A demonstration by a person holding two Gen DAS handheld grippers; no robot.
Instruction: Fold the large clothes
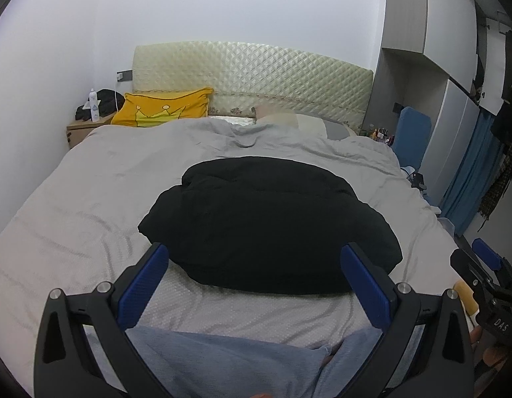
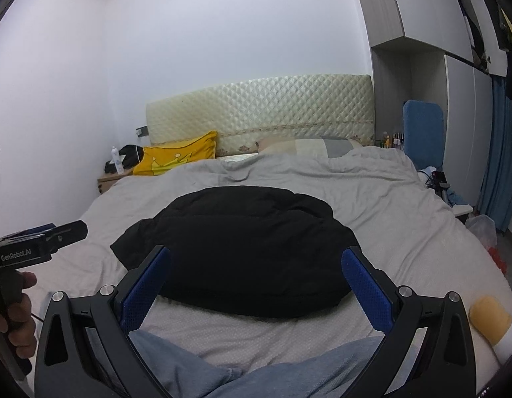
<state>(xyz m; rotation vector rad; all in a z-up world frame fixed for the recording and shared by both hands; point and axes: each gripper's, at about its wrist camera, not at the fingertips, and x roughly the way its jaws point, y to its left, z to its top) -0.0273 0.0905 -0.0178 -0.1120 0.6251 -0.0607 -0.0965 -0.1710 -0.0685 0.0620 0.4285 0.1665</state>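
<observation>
A bulky black garment (image 1: 266,222) lies folded into a thick bundle in the middle of the grey bed cover (image 1: 73,205). My left gripper (image 1: 254,265) hovers open just in front of its near edge, with nothing between the blue pads (image 1: 150,282). In the right wrist view the same black garment (image 2: 236,252) lies ahead, and my right gripper (image 2: 256,268) is open and empty above its near edge. The left gripper's body (image 2: 40,242) shows at the left edge of that view, held by a hand (image 2: 17,311).
A person's knees in blue-grey trousers (image 1: 229,361) rest on the bed below both grippers. A yellow pillow (image 1: 163,107) and quilted headboard (image 1: 252,76) stand at the far end. A bedside table (image 1: 87,126) with a bottle is at far left, wardrobes (image 1: 455,66) at right, a yellow-white object (image 2: 494,321) at near right.
</observation>
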